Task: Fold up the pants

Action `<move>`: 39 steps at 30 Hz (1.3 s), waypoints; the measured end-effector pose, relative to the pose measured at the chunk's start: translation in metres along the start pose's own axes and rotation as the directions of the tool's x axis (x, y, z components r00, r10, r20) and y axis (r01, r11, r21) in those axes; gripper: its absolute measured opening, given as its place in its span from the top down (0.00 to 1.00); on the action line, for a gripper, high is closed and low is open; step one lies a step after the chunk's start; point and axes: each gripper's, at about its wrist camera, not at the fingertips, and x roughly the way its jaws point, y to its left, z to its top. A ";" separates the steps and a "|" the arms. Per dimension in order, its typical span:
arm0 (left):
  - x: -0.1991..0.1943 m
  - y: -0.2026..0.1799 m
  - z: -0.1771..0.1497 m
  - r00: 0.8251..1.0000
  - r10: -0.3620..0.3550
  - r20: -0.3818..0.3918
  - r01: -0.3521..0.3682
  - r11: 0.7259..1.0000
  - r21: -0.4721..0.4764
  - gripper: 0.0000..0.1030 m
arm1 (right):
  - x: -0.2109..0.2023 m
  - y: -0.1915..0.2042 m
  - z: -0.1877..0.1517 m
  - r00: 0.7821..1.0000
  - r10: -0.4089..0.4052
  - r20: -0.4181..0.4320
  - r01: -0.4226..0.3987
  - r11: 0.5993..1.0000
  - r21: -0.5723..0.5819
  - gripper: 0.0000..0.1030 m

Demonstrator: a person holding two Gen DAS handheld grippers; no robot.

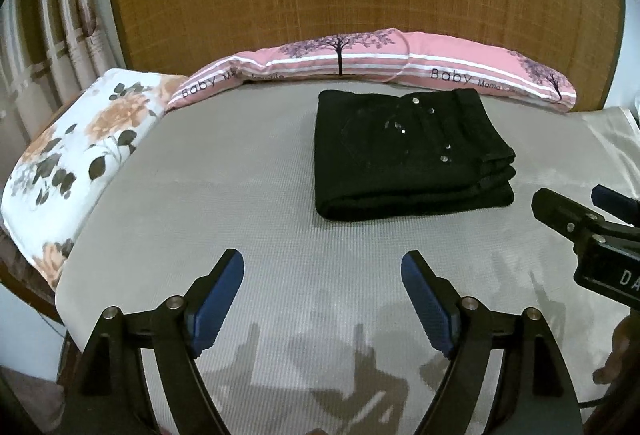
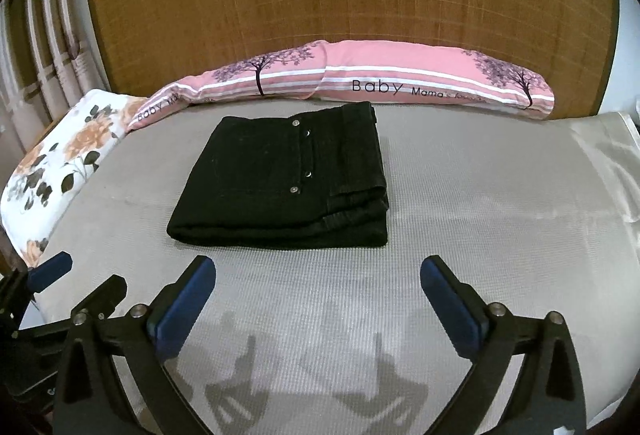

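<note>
While the black pants (image 1: 412, 155) lie folded into a compact stack on the grey bed (image 1: 240, 195), just in front of the pink pillow (image 1: 400, 59), both tools hover short of them with nothing held. The left gripper (image 1: 322, 303) has its blue fingers (image 1: 218, 303) spread wide over bare bedding on the near side of the pants, and the right gripper (image 2: 318, 309) is likewise released, its fingers (image 2: 184, 309) apart and empty, well clear of the near fold. A floral pillow (image 1: 80, 155) sits to the left of the pants, not touching them. Judging by the tidy layers, the folding looks finished or nearly so. Any finishing touch would best be a light press from above on the slightly uneven right edge of the stack, rather than a pinch that could drag the top layer askew.
</note>
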 end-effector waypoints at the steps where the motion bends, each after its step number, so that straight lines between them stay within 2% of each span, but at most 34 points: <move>1: 0.000 0.001 -0.001 1.000 0.003 -0.002 -0.003 1.000 0.000 0.21 | 0.000 0.001 -0.001 1.000 -0.011 -0.001 0.011 1.000 -0.002 0.02; 5: 0.001 0.002 -0.006 1.000 0.013 -0.007 -0.013 1.000 -0.002 0.21 | 0.001 0.005 -0.004 1.000 -0.031 -0.007 0.031 1.000 -0.007 0.01; 39: 0.009 0.008 -0.016 0.999 0.030 -0.033 -0.029 0.999 0.034 0.21 | 0.012 0.024 -0.019 0.998 -0.027 -0.064 0.025 0.999 -0.038 0.01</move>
